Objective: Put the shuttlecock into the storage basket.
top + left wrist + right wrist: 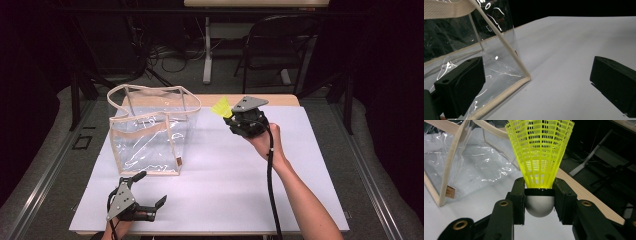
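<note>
A yellow plastic shuttlecock (539, 152) with a white cork base is pinched at its base by my right gripper (539, 197), which is shut on it. In the high view that gripper (235, 119) hovers over the back middle of the table, the shuttlecock (221, 107) pointing left toward a clear plastic bag with beige trim (150, 130). My left gripper (150, 192) rests near the table's front left, open with nothing between its jaws, just in front of the bag. Its own view has the bag's bottom corner (525, 77) between the two spread fingers (461, 85).
The white table top (220, 175) spreads between the two hands. A wooden edge (285, 100) runs along the back of the table. Behind it stand a dark chair (275, 45) and a table leg (207, 50) with cables on the floor.
</note>
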